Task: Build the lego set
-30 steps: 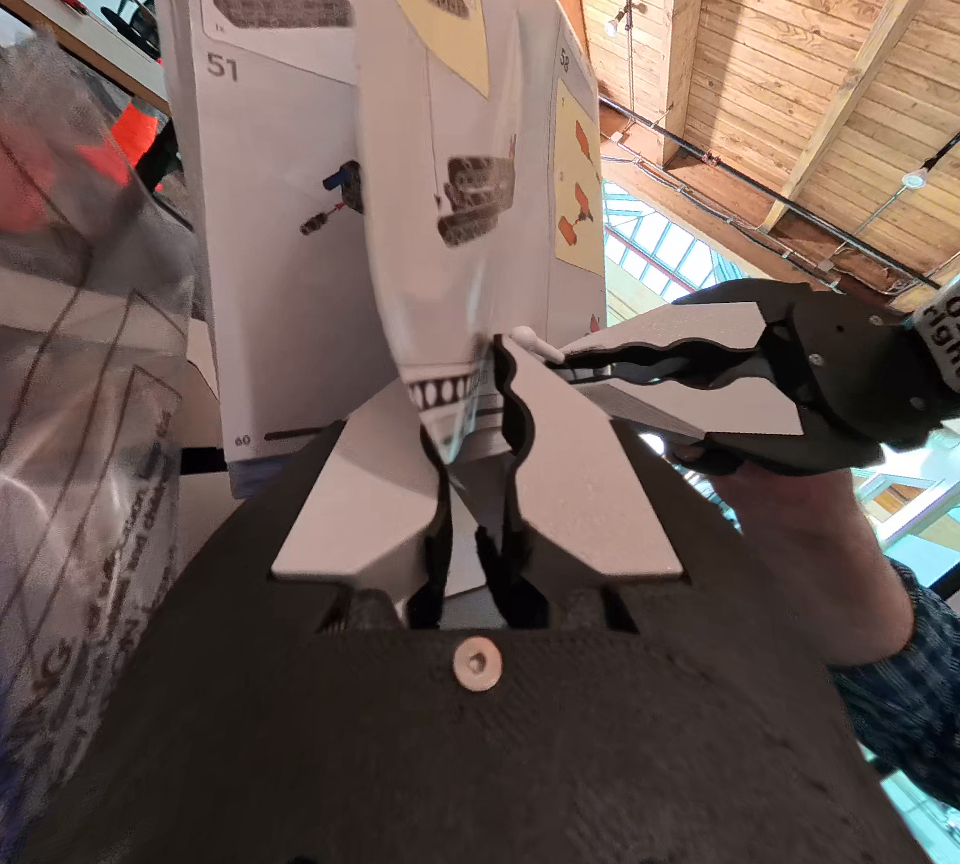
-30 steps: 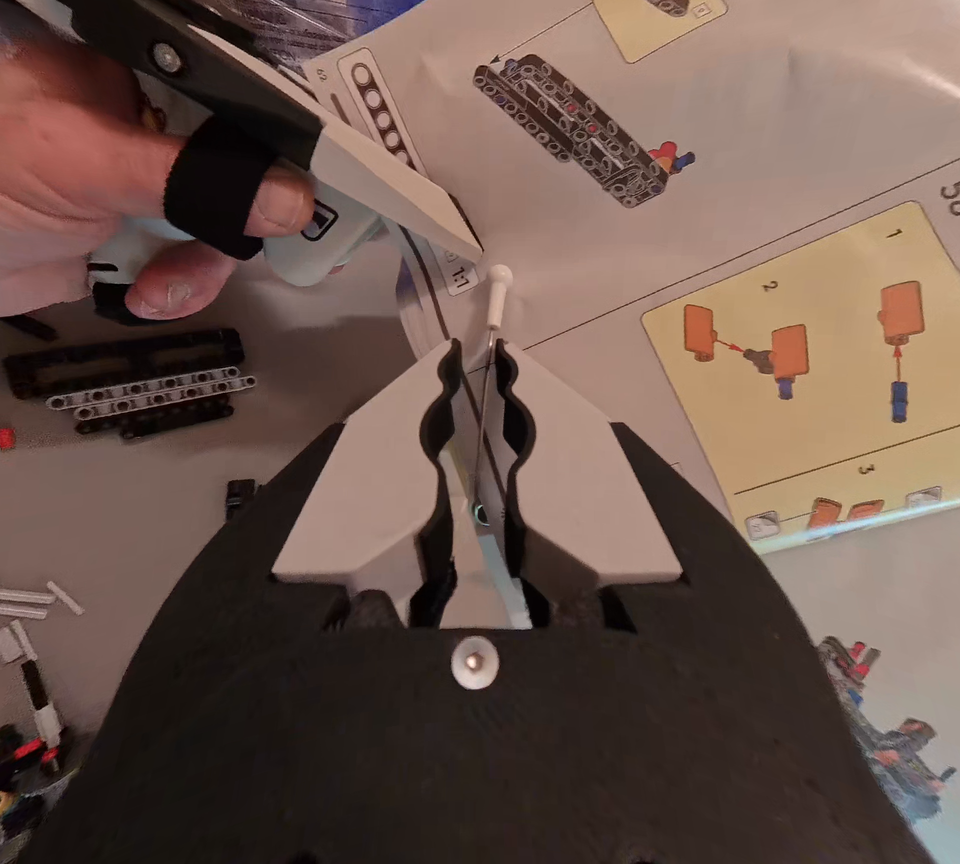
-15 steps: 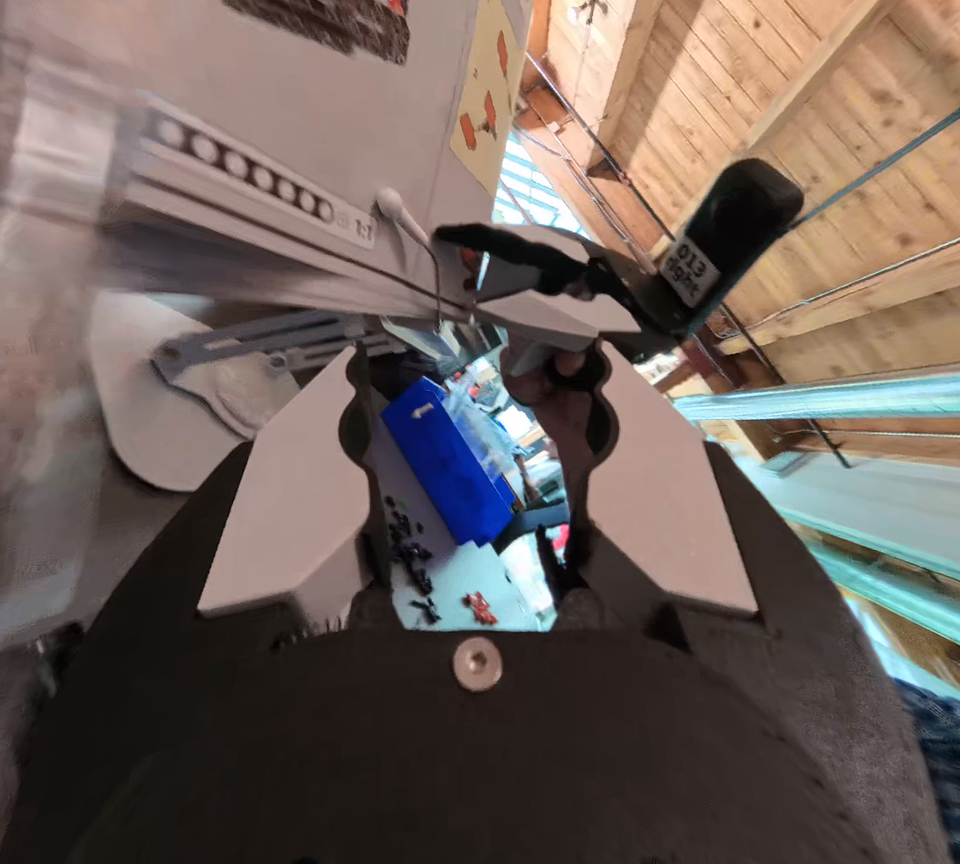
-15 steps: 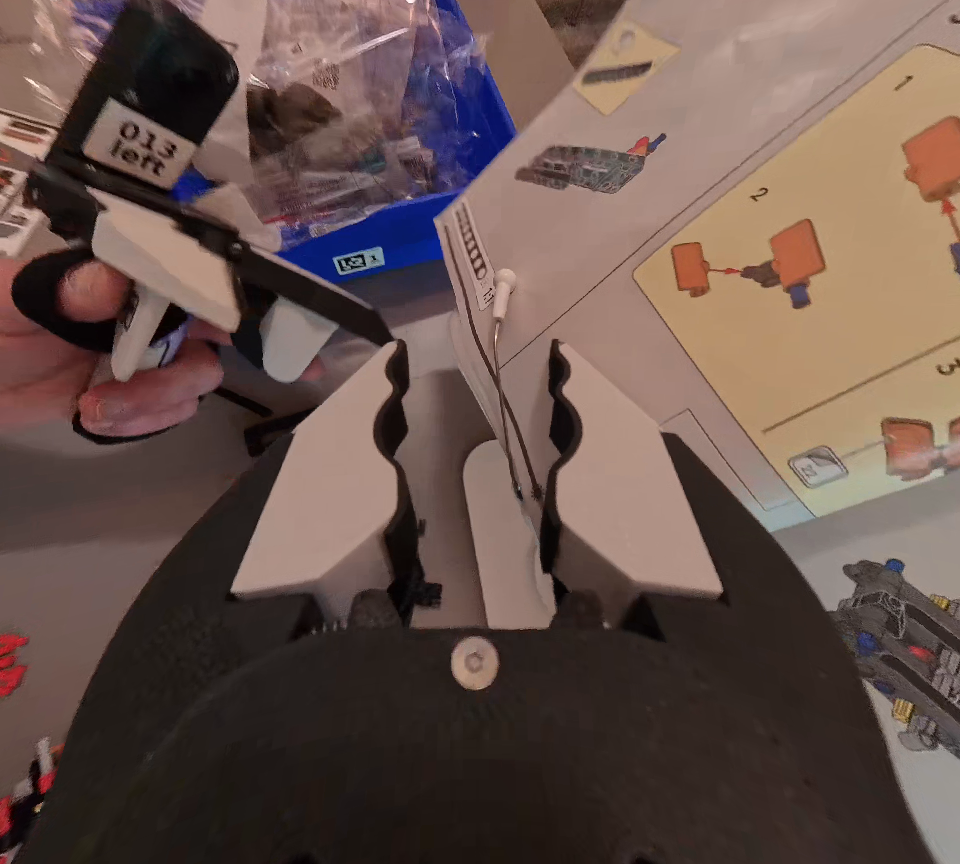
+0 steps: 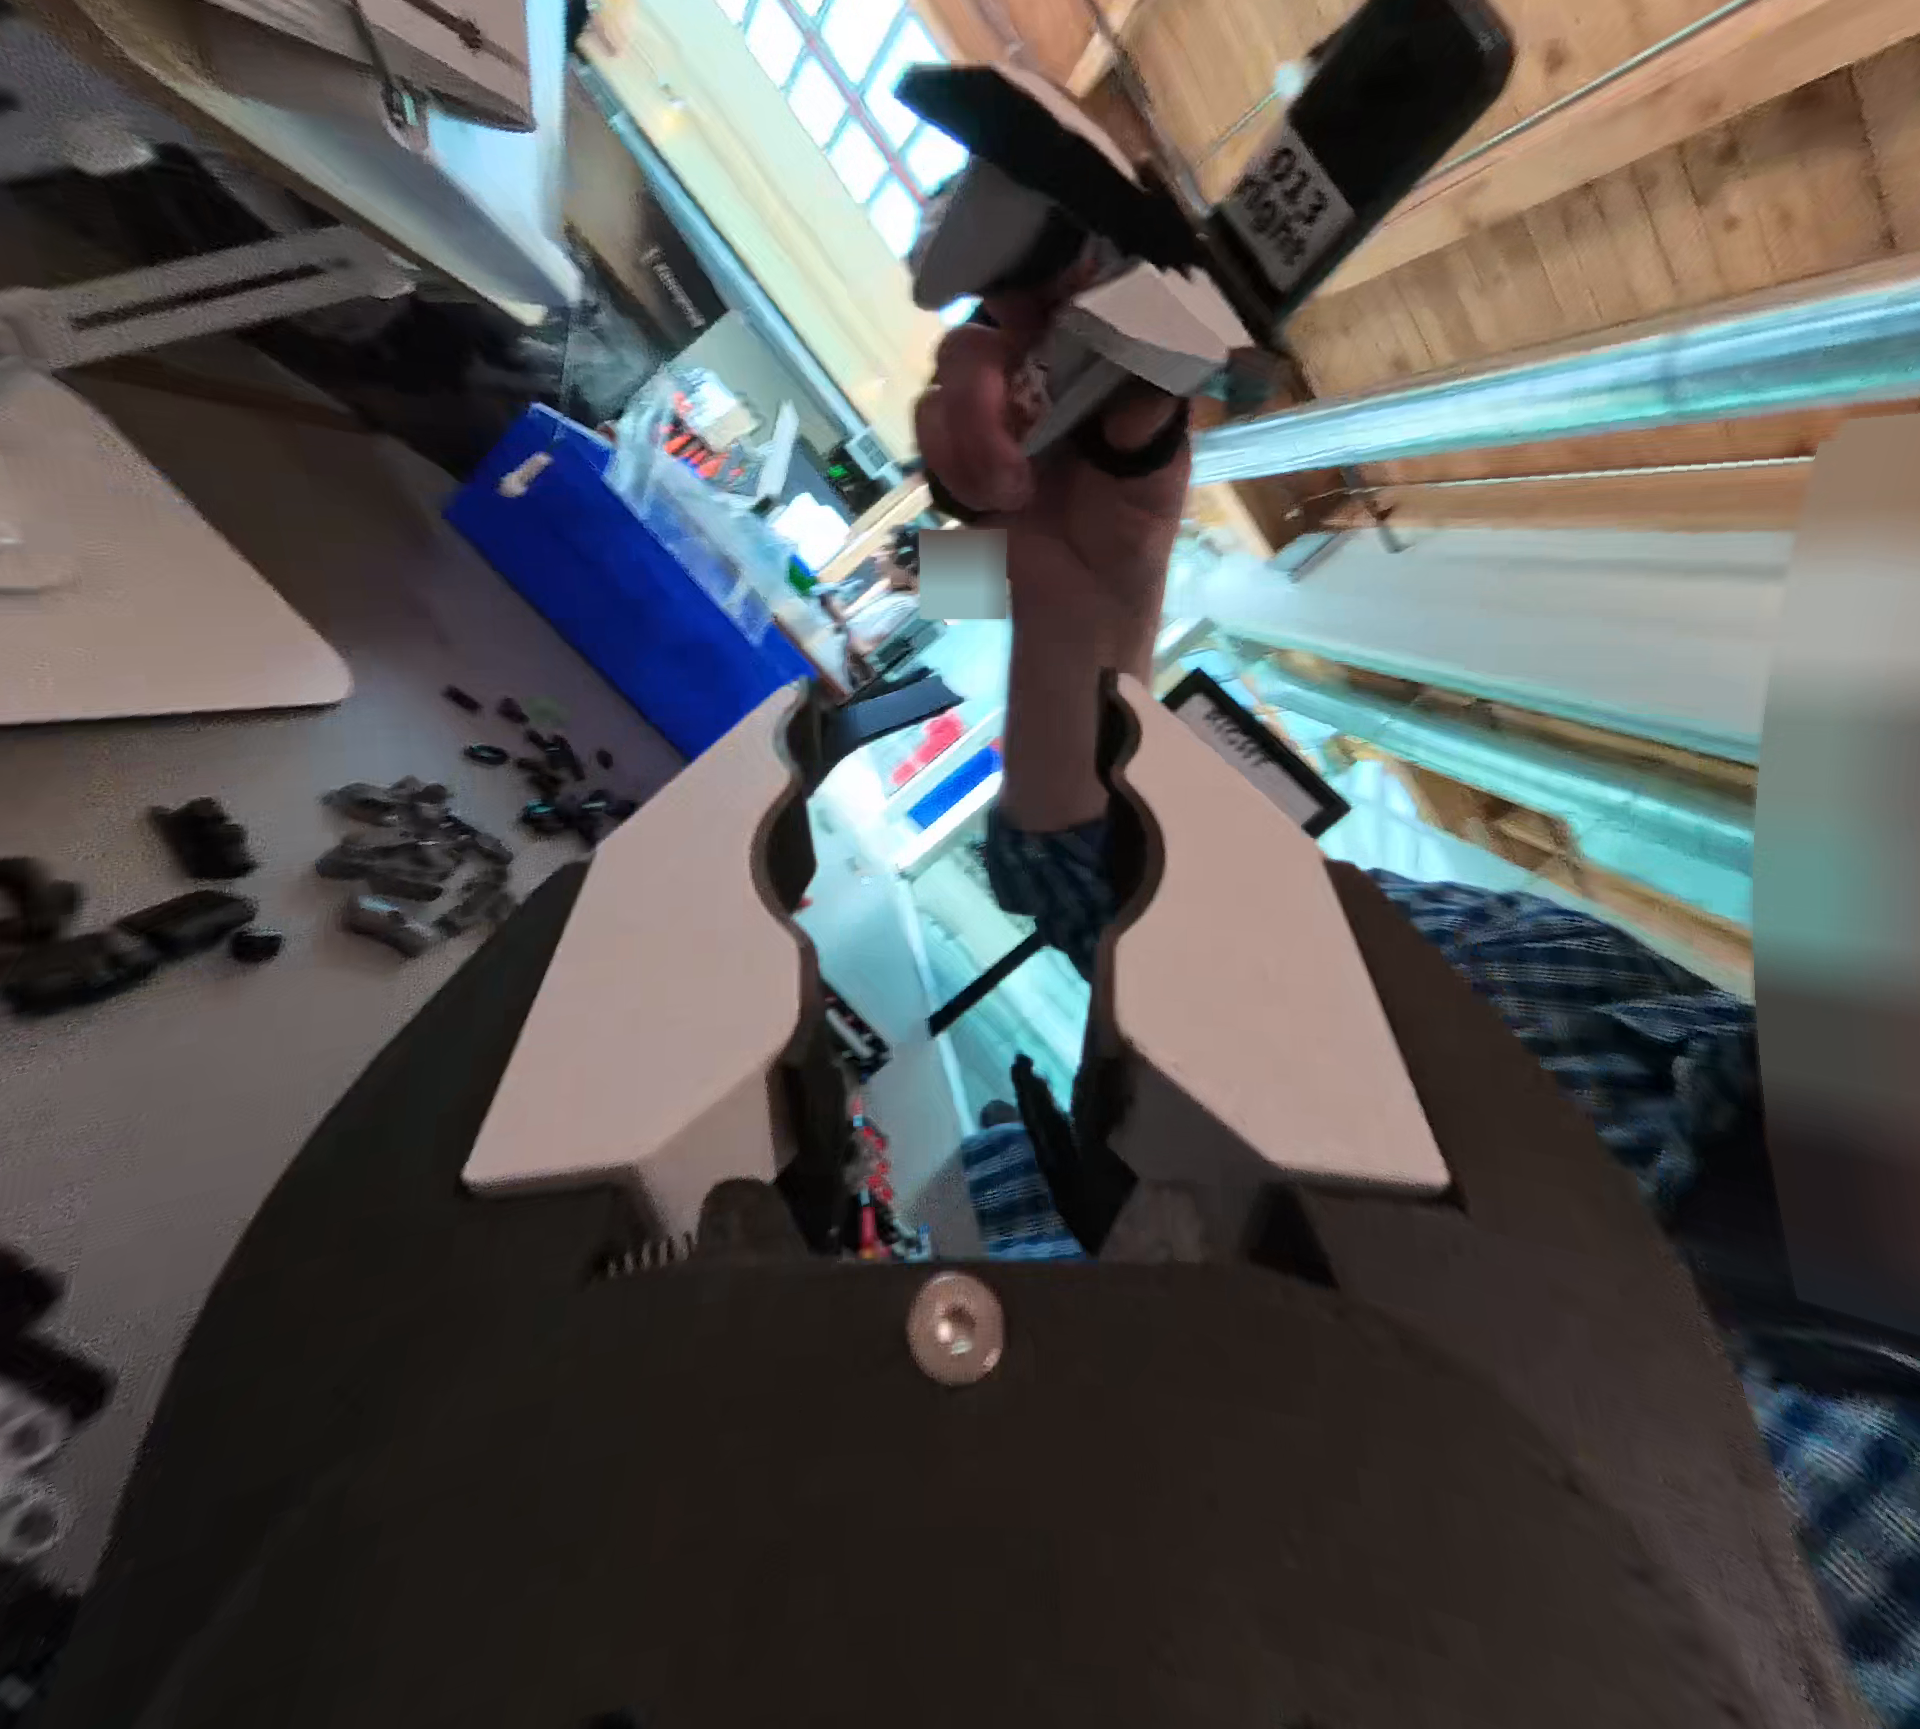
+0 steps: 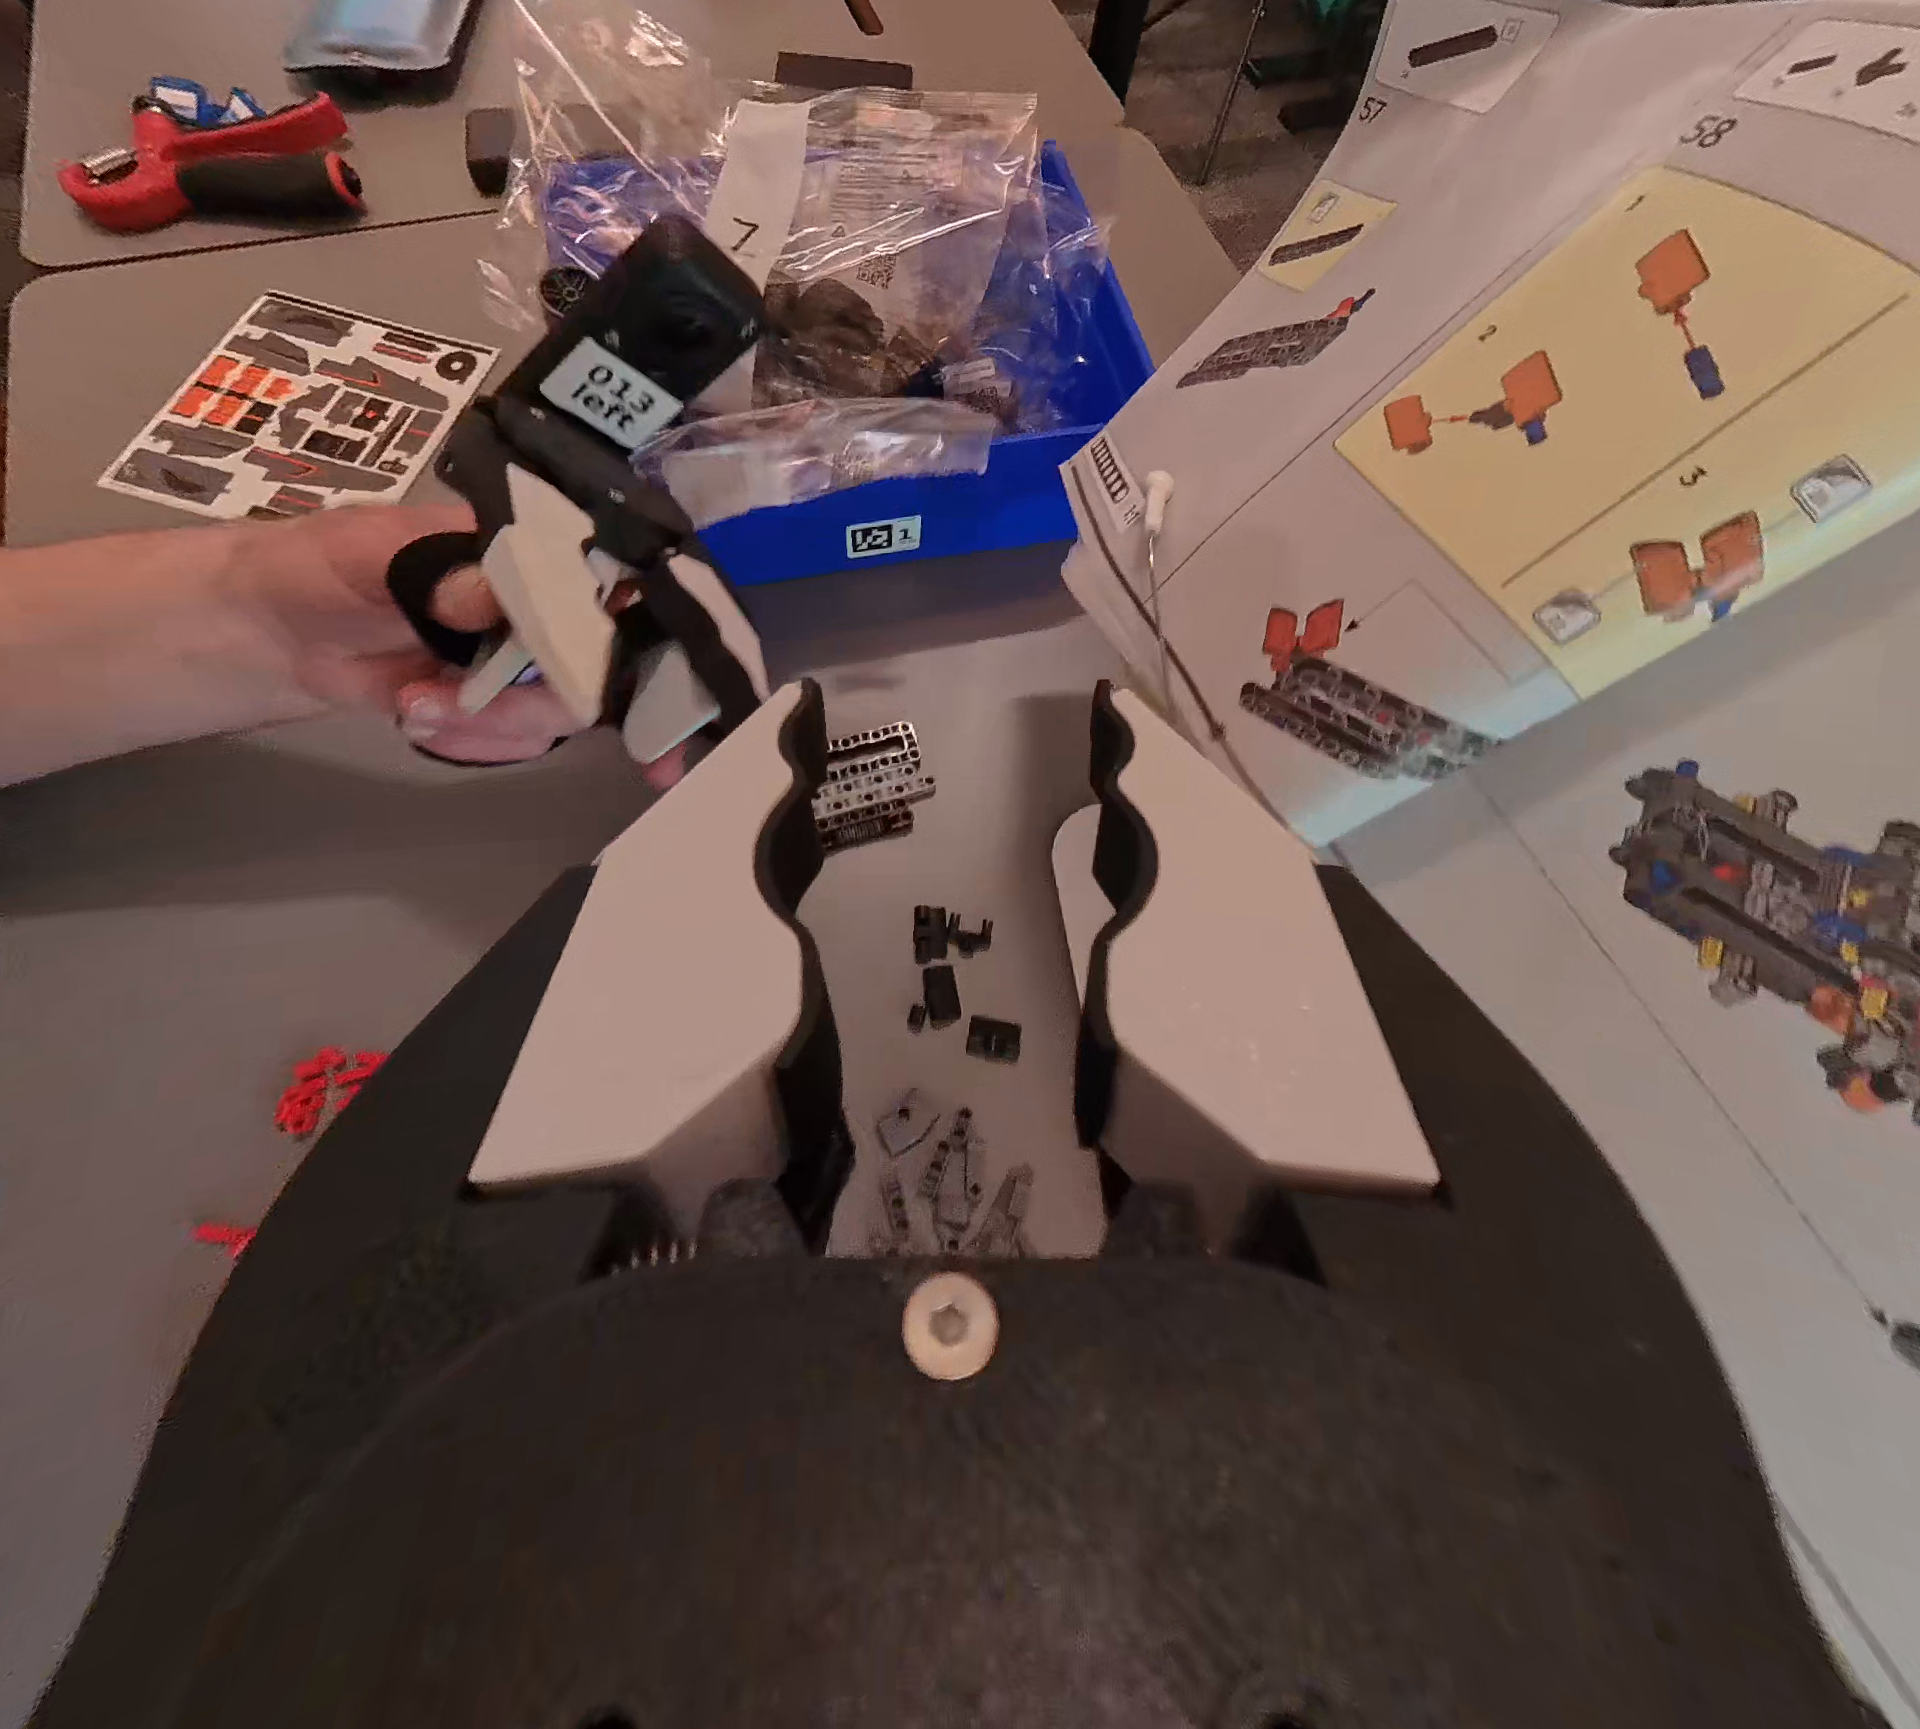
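The open instruction booklet (image 6: 1558,432) stands tilted at the right, its page edge behind a thin wire clip with a white ball tip (image 6: 1158,490). My right gripper (image 6: 951,723) is open and empty, just left of the booklet, above small black lego pieces (image 6: 945,983), grey pieces (image 6: 945,1180) and a black beam frame (image 6: 868,786) on the grey table. My left gripper (image 5: 956,723) is open and empty, raised and tilted. It shows at the left of the right wrist view (image 6: 644,682), held by a hand. The right gripper (image 5: 925,193) shows above it in the left wrist view.
A blue bin (image 6: 935,526) full of clear bags (image 6: 883,225) stands behind the pieces. A sticker sheet (image 6: 301,412), a red-handled tool (image 6: 208,162) and a silver pouch (image 6: 390,1) lie far left. Red pieces (image 6: 312,1087) lie near left. Several black pieces (image 5: 416,858) lie beside the white stand base (image 5: 135,599).
Both grippers were shut at the booklet's page edge and wire clip. They have opened, let go and pulled back from it. The left gripper swung away to the left.
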A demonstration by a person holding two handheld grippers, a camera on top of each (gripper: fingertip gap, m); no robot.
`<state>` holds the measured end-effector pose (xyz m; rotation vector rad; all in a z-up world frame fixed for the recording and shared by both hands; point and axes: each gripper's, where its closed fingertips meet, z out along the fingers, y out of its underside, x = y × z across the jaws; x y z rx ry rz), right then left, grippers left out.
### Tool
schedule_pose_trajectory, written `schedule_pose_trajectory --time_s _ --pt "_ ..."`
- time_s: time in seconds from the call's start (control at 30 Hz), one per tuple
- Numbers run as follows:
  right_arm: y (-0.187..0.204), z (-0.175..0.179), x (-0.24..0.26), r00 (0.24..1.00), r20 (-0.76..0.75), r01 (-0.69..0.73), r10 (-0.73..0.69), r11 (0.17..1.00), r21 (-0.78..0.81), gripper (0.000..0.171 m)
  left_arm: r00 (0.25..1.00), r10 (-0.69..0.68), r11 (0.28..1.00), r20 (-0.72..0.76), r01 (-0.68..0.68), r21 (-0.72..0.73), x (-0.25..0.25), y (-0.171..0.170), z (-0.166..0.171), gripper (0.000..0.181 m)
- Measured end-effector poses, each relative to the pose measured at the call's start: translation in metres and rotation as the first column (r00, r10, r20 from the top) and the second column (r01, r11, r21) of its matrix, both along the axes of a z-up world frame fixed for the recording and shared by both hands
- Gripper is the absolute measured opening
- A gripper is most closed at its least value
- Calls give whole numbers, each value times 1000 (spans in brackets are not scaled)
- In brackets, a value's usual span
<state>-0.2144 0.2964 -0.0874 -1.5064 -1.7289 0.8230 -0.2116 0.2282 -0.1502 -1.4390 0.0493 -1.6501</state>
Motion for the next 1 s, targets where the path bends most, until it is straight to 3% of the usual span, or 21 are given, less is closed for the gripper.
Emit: schedule_pose_trajectory --time_s 0.07,0.1,0.13,0.2,0.3,0.4,0.5,0.63,0.73,0.87,1.0 --pt "-5 1 15 1000 9 6 -6 1000 26 49 993 79 997 -86 -78 10 -3 6 -2 51" --pt "-7 1 22 1000 18 13 -14 999 47 51 969 127 992 -213 -127 14 -2 9 -12 53" --pt "-8 0 29 999 27 21 -23 997 77 54 906 185 982 -381 -185 38 -1 13 -26 61" --pt "-12 -4 43 998 53 24 -32 989 145 55 800 233 970 -553 -232 73 0 15 -42 74" --pt "-22 -13 57 995 89 18 -37 978 206 59 534 372 919 -760 -329 218 -17 25 -59 100" --pt "-36 -24 66 991 130 4 -35 972 233 75 261 450 869 -854 -349 351 -32 25 -63 129" --pt "-53 -26 72 992 123 -9 -21 972 235 91 131 444 863 -886 -331 383 -33 18 -58 148" --pt "-61 -29 91 990 130 25 -60 966 256 109 92 437 862 -895 -326 387 -28 2 -51 158" --pt "-78 -36 110 990 125 31 -58 977 209 117 140 386 880 -912 -354 318 -22 -15 -61 158" --pt "-87 -48 141 990 102 81 -98 983 165 114 208 243 915 -947 -373 153 -4 -47 -110 154" --pt "-99 -69 166 990 75 110 -116 991 80 113 168 79 913 -983 -407 4 7 -77 -174 147"
